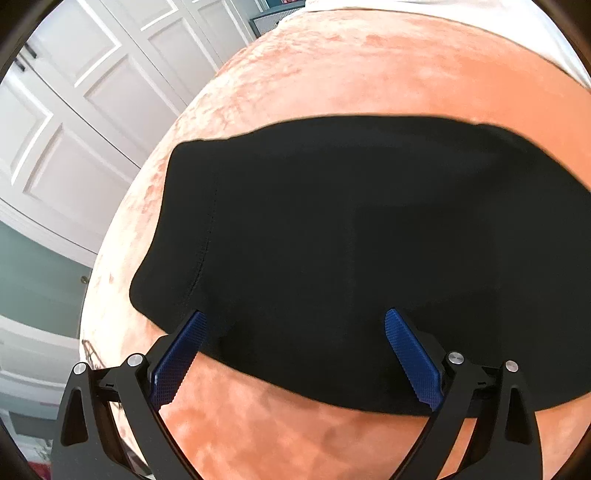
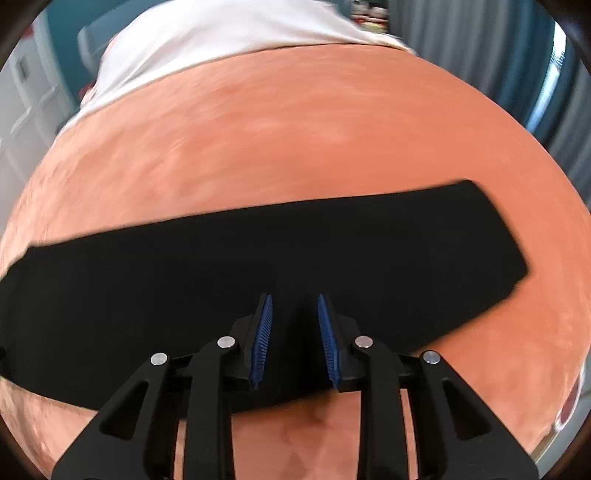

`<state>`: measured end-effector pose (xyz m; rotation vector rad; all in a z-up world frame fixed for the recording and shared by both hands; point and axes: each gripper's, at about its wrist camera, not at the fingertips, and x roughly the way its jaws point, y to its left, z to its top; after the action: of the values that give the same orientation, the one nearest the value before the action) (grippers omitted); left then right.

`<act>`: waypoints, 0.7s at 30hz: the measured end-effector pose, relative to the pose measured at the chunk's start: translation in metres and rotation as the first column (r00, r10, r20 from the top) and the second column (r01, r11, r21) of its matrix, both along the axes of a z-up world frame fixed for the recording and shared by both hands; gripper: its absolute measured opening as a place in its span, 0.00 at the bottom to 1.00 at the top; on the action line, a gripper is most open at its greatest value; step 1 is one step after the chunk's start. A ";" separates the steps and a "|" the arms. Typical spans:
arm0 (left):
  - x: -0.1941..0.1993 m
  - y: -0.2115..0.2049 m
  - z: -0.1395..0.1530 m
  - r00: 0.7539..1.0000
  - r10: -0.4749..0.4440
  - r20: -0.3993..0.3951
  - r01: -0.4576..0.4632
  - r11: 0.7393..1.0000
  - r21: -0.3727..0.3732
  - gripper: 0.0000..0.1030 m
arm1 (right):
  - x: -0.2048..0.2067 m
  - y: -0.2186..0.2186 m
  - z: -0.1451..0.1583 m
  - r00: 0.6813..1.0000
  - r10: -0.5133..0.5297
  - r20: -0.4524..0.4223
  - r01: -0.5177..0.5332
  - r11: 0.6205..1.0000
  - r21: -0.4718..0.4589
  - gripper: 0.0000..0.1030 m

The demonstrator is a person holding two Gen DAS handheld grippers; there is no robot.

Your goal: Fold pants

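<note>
Black pants (image 1: 351, 240) lie flat on an orange velvet bedspread (image 1: 332, 74), folded lengthwise into a long band. In the right wrist view the pants (image 2: 258, 258) run from the left edge to a squared end at the right. My left gripper (image 1: 295, 317) is wide open, its blue pads (image 1: 181, 354) hovering over the near edge of the wide end. My right gripper (image 2: 294, 299) is narrowly open over the near edge of the pants, with black cloth showing between the pads; I cannot tell if it touches the cloth.
White sheet or pillow (image 2: 221, 33) lies at the far end of the bed. White panelled closet doors (image 1: 74, 110) stand to the left. Grey-blue curtains (image 2: 480, 74) hang at the right. The bedspread's right edge (image 2: 569, 406) drops off.
</note>
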<state>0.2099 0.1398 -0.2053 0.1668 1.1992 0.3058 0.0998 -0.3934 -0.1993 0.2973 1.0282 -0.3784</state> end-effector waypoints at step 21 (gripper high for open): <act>-0.078 -0.300 0.109 0.898 -0.413 0.154 0.427 0.902 -0.069 0.93 | -0.047 -0.109 -0.017 0.992 -0.125 0.010 0.125 0.992 -0.010 0.34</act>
<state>0.1320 -0.1599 -0.0967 0.3073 1.0094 -0.1232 0.0529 -0.5026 -0.2160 0.3543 1.0007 -0.4951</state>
